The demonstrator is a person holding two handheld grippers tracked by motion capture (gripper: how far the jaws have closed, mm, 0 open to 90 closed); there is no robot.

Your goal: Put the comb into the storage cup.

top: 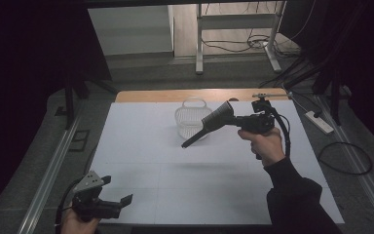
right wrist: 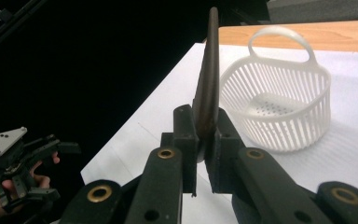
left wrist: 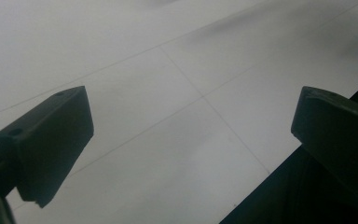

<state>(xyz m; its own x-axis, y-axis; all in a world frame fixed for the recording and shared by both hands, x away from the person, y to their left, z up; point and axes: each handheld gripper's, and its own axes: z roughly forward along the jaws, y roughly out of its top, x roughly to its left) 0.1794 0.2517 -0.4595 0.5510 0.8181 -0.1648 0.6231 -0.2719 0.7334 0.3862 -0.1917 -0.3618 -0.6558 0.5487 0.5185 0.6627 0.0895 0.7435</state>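
1. Between the closed jaws of the right gripper (right wrist: pixel 204 154), a dark, flat spatula-like utensil (right wrist: pixel 208 79) is clamped edge-on; no brand, label or lettering can be read on it or on anything else.
2. High view: the utensil (top: pixel 209 125) runs along a slanted axis, its broad ridged end nearest the right gripper (top: pixel 234 118) and its thin handle pointing away and down toward the table (top: pixel 141 161).
3. Beyond the right gripper's jaws stands a white slatted plastic basket (right wrist: pixel 279 109) with a hoop handle; its perforated floor is bare, and the utensil is held in front of it, apart from it.
4. High view: the basket (top: pixel 189 117) sits on the white sheet just behind the utensil's handle.
5. Left gripper (left wrist: pixel 191 135): jaws spread wide, nothing between them, white sheet ahead of them.
6. High view: the left gripper (top: pixel 119 201), grey plate on top, is held in a hand (top: pixel 78 224) at the near table edge, well apart from the right gripper.
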